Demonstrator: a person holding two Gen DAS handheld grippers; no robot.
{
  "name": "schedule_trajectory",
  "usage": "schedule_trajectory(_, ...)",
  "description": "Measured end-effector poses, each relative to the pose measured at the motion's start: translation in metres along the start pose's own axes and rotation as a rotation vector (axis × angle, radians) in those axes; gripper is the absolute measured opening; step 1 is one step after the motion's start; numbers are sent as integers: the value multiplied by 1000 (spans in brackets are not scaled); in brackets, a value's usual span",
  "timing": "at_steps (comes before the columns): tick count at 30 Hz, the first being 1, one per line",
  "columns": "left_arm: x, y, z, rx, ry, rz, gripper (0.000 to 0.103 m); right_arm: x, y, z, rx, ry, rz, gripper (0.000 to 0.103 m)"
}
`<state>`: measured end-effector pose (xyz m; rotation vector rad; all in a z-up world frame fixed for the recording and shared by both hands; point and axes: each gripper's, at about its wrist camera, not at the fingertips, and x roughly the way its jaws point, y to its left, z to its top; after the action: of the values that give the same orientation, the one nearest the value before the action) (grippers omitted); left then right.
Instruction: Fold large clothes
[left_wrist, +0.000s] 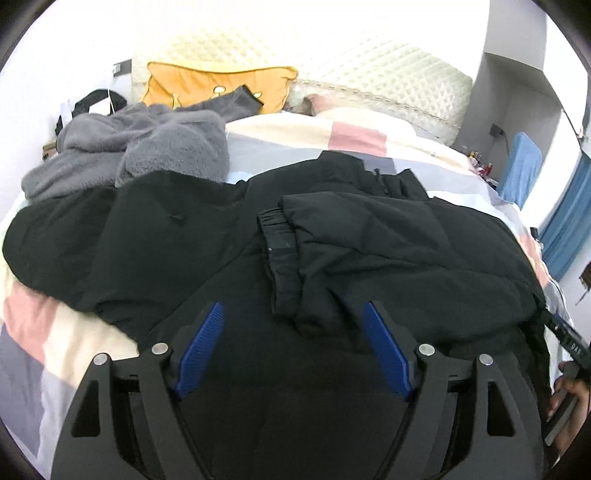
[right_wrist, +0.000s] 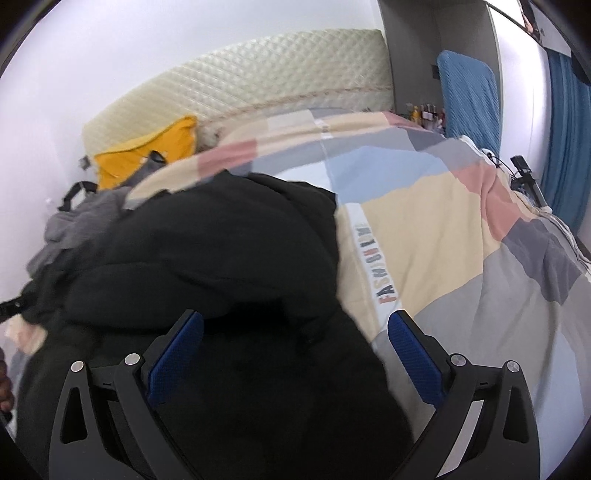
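A large black padded jacket (left_wrist: 229, 236) lies spread on the bed, one sleeve with an elastic cuff (left_wrist: 280, 251) folded across its middle. My left gripper (left_wrist: 295, 310) is open just above the jacket's near part, holding nothing. In the right wrist view the same jacket (right_wrist: 207, 251) fills the left and centre. My right gripper (right_wrist: 295, 321) is open over its right edge, with nothing between the blue pads (right_wrist: 413, 358).
A patchwork duvet (right_wrist: 443, 221) covers the bed. A grey fleece garment (left_wrist: 147, 147) lies at the back left, a yellow pillow (left_wrist: 207, 85) and a quilted headboard (left_wrist: 369, 74) behind it. A blue chair (right_wrist: 469, 96) and curtain (right_wrist: 569, 129) stand at the right.
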<state>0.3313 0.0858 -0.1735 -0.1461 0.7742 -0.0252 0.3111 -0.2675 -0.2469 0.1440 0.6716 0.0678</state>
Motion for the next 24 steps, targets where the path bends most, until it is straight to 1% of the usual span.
schedule_trajectory(4, -35, -5, -10, 7, -30, -8, 79, -32, 22, 0, -40, -32, 38, 101)
schedule_trajectory(7, -59, -11, -14, 7, -63, -20, 79, -63, 38, -2, -72, -79, 70, 101)
schedule_trajectory(11, -87, -16, -27, 30, -112, -6, 79, -95, 52, -7, -94, -115, 89, 101)
schedule_trajectory(16, -111, -15, -51, 58, -129, 8, 79, -127, 65, -18, -113, -150, 127, 101)
schedule_trajectory(18, -117, -16, -58, 73, -135, 13, 79, -138, 71, -23, -133, -167, 127, 101)
schedule_trajectory(21, -126, -19, -68, 84, -146, 4, 79, -148, 77, -33, -152, -177, 141, 102)
schedule_trajectory(24, -131, -19, -75, 86, -165, -23, 79, -155, 81, -43, -163, -172, 142, 102)
